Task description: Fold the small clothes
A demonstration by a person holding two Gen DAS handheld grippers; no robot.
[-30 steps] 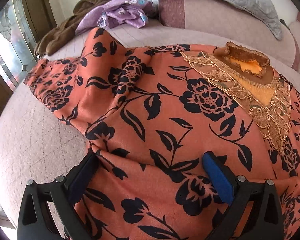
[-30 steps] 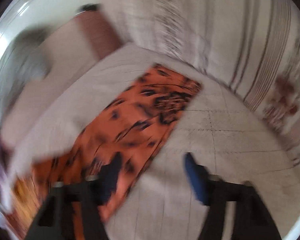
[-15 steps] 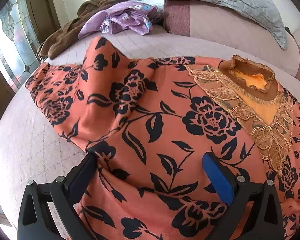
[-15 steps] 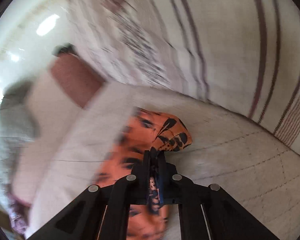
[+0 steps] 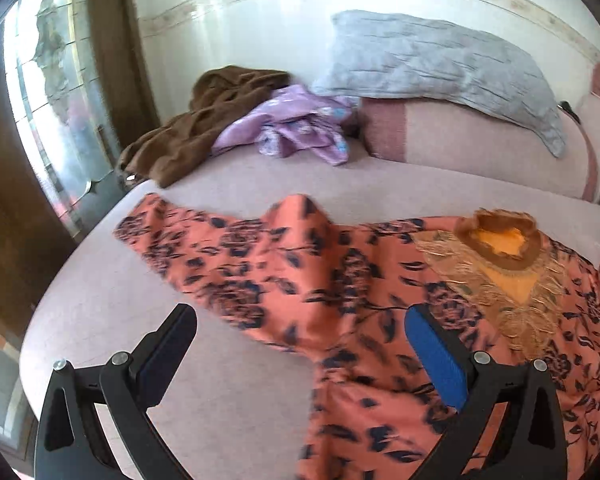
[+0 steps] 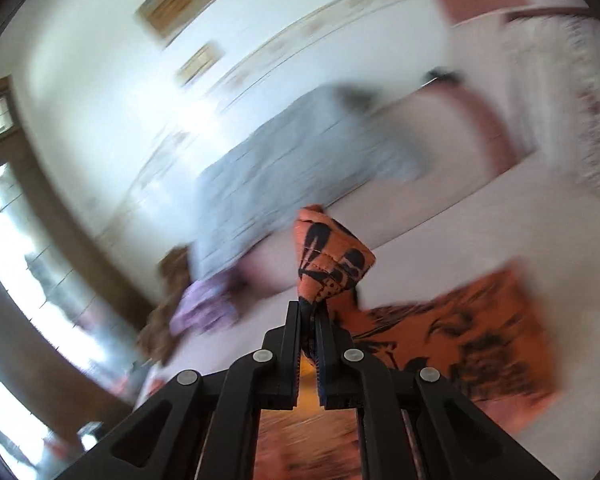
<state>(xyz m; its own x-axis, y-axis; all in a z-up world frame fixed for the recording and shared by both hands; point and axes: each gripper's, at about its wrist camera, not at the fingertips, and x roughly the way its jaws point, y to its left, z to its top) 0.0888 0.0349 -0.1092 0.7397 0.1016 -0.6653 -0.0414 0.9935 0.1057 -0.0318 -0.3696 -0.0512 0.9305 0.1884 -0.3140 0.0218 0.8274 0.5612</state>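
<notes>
Pinkish quilted bedding (image 5: 220,420) spreads under and ahead of both my tools, and most of the orange floral garment (image 5: 340,280) lies across it, flat but rumpled, its embroidered neckline (image 5: 504,240) beyond my left tool's right finger. I judge the folding barely begun: no clean fold shows, and one sleeve sprawls out ahead of the left fingers. My left gripper (image 5: 300,344) hangs above the cloth, jaws wide apart, holding nothing. My right gripper (image 6: 309,320) is pinched tight on a bunched end of the garment, which sticks up just past its fingertips, lifted off the bed. Far beyond the left fingers sit a brown cloth (image 5: 204,120) and a purple one (image 5: 296,132), apparently unfolded.
</notes>
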